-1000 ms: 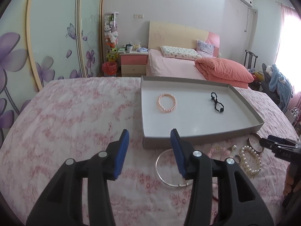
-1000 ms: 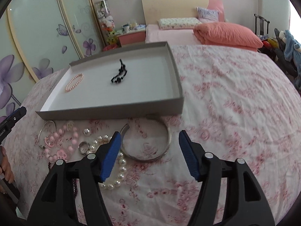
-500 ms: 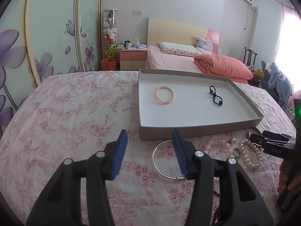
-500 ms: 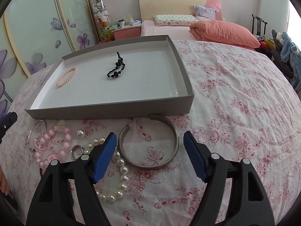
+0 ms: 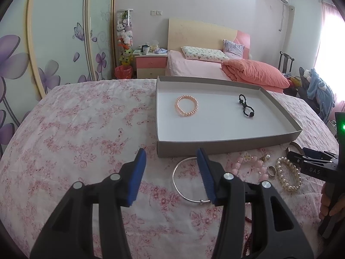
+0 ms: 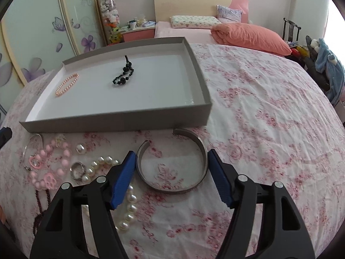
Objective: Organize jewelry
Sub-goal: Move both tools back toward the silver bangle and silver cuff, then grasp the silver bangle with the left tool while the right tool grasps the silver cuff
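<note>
Our left wrist view looks down over the left gripper [image 5: 171,173] across the flowered bedspread [image 5: 82,125] toward the grey tray [image 5: 215,145] and far headboard. Our right wrist view sits closer, tilted steeper above the bedspread's near edge. Both share the tray and the jewelry before it.
</note>
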The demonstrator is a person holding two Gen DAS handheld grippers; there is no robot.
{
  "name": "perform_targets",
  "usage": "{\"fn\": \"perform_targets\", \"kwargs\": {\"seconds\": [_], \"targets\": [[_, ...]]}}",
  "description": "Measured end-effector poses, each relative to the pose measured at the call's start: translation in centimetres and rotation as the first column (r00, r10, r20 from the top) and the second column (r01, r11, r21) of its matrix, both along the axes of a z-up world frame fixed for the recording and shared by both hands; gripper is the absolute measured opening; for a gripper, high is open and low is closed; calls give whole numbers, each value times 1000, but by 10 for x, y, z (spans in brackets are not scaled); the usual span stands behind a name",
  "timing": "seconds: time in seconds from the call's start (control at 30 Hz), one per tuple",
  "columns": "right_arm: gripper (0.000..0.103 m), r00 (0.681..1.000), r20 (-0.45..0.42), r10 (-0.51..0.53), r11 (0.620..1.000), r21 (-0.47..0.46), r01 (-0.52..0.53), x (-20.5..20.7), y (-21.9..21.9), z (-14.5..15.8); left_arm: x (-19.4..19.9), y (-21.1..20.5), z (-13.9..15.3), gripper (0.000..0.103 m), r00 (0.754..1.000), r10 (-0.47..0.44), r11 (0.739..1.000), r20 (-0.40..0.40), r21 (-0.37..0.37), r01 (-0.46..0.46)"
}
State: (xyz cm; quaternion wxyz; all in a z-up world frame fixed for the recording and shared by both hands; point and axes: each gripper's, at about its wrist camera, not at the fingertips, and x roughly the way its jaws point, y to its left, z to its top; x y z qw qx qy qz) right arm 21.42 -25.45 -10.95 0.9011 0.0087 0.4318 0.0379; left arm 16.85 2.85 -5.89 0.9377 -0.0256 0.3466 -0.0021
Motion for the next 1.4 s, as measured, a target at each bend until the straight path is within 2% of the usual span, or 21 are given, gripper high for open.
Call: {"fn": "perform_targets", "kwargs": {"seconds": [0.3, 0.4, 0.57, 0.93, 1.1, 1.4], "targets": [[68, 999, -1, -45, 999, -13, 45, -5, -11, 0, -3, 1, -4, 54, 1000, -4, 1000, -13, 4, 4], [68, 997, -4, -80, 997, -14, 80, -4, -19, 0, -5, 0, -5, 60, 1000, -19, 1000, -23, 11, 19], [68, 996, -4, -88, 996, -5, 88, -2, -25, -1, -7, -9, -13, 63, 995, -80, 996, -67, 45, 83], [68, 996, -4, -85, 996, 0, 85, -2, -25, -1, -8, -29, -39, 69, 958, -206, 962, -198, 137, 235], [68, 996, -4, -86, 996, 0, 86, -2, -25, -1, 4, -42, -41, 72, 955, -218, 957, -202, 147, 250], [68, 996, -4, -85, 996, 1, 85, -2, -24, -1, 25, -49, -44, 72, 958, -204, 966, -203, 115, 231]]}}
